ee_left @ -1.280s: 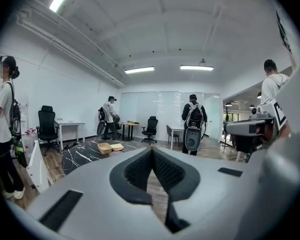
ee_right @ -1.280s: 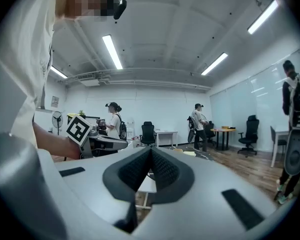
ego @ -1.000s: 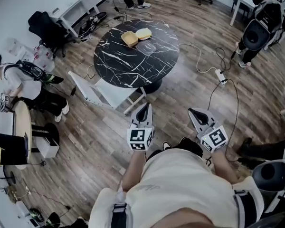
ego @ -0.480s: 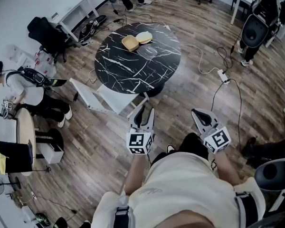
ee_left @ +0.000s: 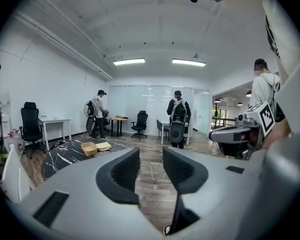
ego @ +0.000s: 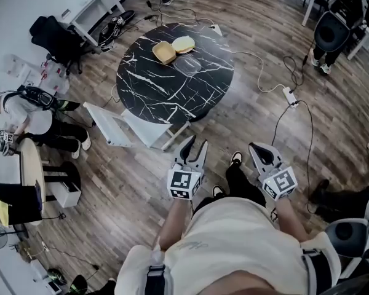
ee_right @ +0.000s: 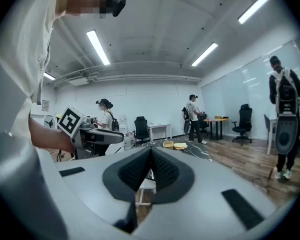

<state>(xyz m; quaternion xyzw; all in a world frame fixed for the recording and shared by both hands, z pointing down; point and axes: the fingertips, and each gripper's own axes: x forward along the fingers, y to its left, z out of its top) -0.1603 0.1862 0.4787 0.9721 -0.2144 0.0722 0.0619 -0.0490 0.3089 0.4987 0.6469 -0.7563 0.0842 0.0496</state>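
The left gripper [ego: 195, 146] hangs over the wood floor [ego: 111, 189], its jaws partly apart with only air between them. The right gripper [ego: 256, 147], near it, has its jaws pressed together and empty. Ahead of both, a white chair [ego: 126, 126] sits at the near edge of the round black marble counter [ego: 172, 85]. Two yellow food boxes [ego: 172, 48] lie at the counter's far side.

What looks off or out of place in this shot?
Nothing is spilled or broken. One oddity: a white cable and power strip lie loose across the wood floor right of the black marble table, a likely trip hazard. An open yellow food box sits on the table. The left tool is open, the right tool shut, both empty.
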